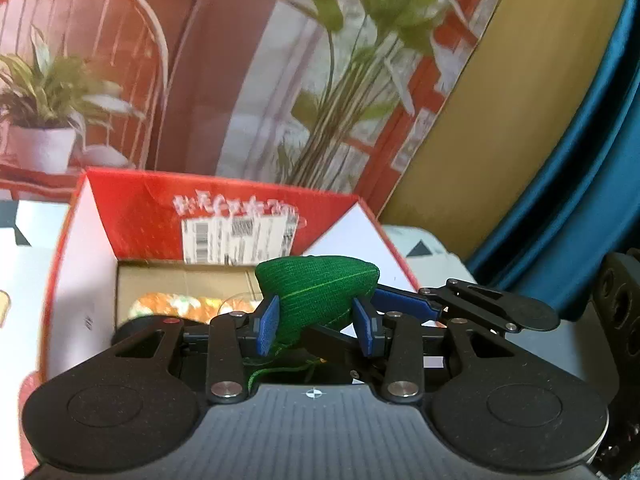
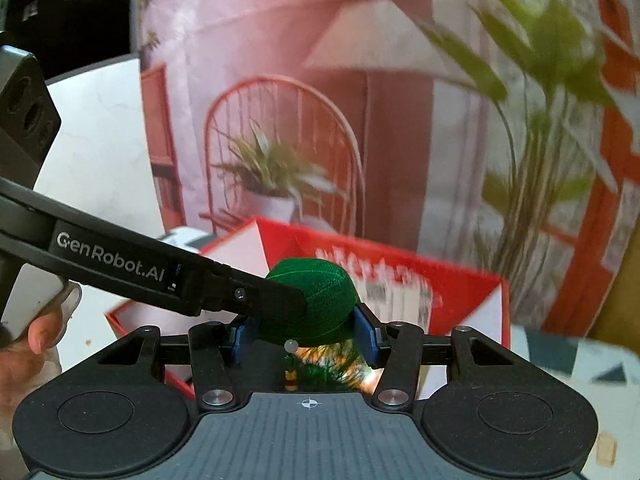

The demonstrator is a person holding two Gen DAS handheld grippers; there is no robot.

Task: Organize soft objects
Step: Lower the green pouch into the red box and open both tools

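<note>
A green stuffed soft object (image 1: pixel 320 284) with a thin light seam hangs over an open red cardboard box (image 1: pixel 140 200). My left gripper (image 1: pixel 316 328) is shut on it, both blue pads pressing its sides. A blue finger (image 1: pixel 400 300) of the right gripper reaches in from the right and touches the same object. In the right wrist view my right gripper (image 2: pixel 304 336) is shut on the green object (image 2: pixel 316 292) too, and a black finger (image 2: pixel 280 300) of the left gripper crosses in front of it. An orange and white soft item (image 1: pixel 176 306) lies inside the box.
The red box (image 2: pixel 460 280) has white flaps standing up and a label on its back flap. It sits on a white table (image 1: pixel 24 260). Behind stands a printed backdrop (image 1: pixel 240 60) of plants and a chair; a teal curtain (image 1: pixel 580 160) hangs right. A hand (image 2: pixel 24 344) holds the left gripper.
</note>
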